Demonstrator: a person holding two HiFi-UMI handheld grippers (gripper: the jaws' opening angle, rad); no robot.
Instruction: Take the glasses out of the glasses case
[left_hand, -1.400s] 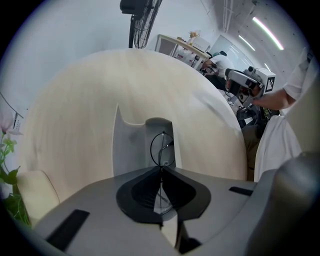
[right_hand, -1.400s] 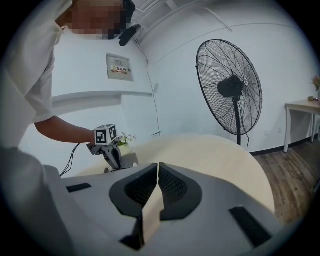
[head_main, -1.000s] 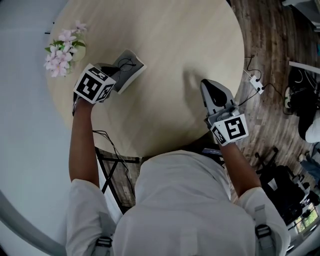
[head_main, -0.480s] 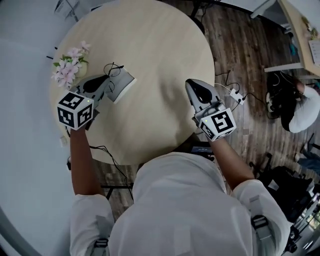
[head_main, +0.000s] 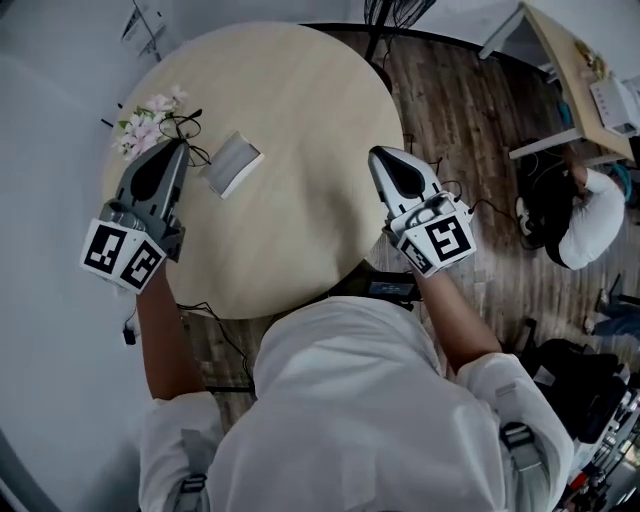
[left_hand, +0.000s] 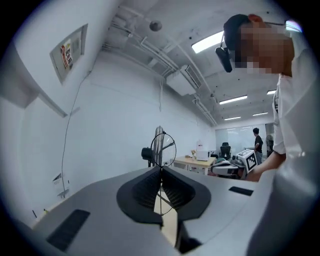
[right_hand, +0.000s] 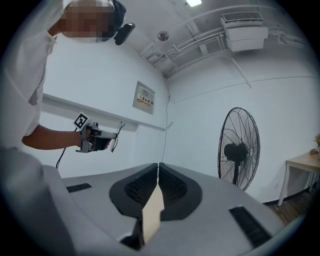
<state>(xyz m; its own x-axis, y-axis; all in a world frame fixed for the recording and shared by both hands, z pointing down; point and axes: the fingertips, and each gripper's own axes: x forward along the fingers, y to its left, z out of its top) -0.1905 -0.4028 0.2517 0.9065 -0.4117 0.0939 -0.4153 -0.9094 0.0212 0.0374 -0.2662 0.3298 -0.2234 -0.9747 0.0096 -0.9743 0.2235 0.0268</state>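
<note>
Head view: the glasses (head_main: 184, 127) are now seen clear of the glasses case (head_main: 230, 164), carried at the tip of the left gripper (head_main: 177, 146) and, from above, just beside the flowers (head_main: 140, 125) near the edge of the table (head_main: 300, 110). Half a second ago they were only just being drawn from the case. The case is left lying alone on the table, well apart from the right gripper (head_main: 386, 157), which has been kept idle at the table's right edge. The removal is therefore judged to be essentially done; at most a setting-down may remain. Whether the case lies open or closed cannot be made out at this size. Left gripper view: the jaws are seen pressed together on a thin wire part of the frame, with one round lens standing above them; the other lens and the temples are hidden behind the jaws. Right gripper view: the jaws are closed together on nothing, and the other gripper with the glasses is shown small against the wall.
</note>
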